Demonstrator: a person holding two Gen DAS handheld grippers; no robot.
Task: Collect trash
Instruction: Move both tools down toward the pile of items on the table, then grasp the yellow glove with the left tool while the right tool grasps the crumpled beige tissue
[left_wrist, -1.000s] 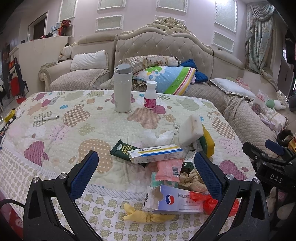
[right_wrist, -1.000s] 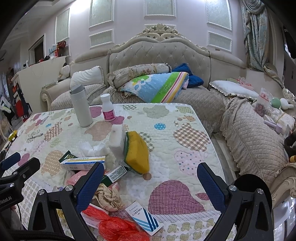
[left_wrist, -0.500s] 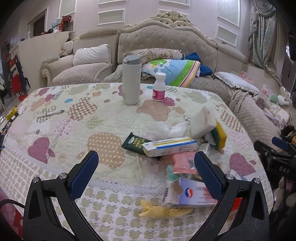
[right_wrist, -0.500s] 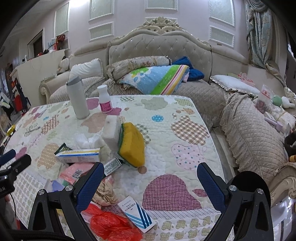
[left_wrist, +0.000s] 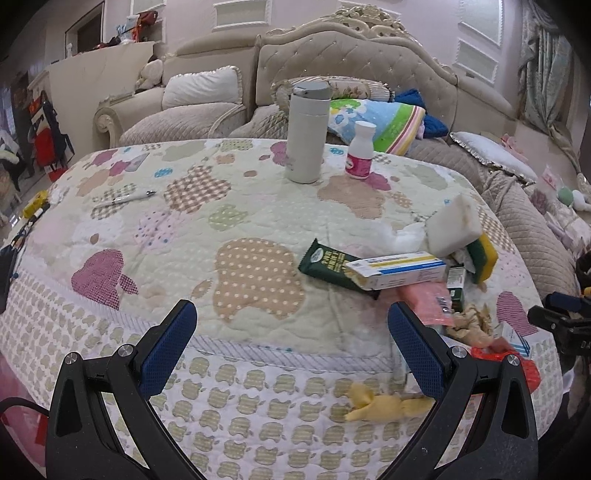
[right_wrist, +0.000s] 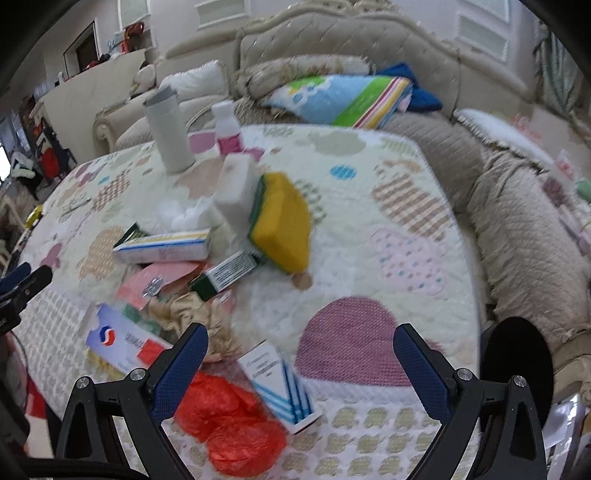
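A heap of trash lies on the quilted table: a white-and-yellow medicine box, a dark green wrapper, a pink packet, a yellow-green sponge and a white foam block. A red plastic bag, a blue-striped box and a white box with a red-blue logo lie near the table's front edge. My left gripper is open, left of the heap. My right gripper hangs open above the striped box.
A white thermos and a small white bottle with a pink label stand at the far side. A pen lies at the left. A yellow wrapper lies on the overhang. A black round bin sits at the right, sofas behind.
My left gripper has swung left, so the heap now sits at its right. My right gripper has moved closer and lower over the heap; its view is blurred.
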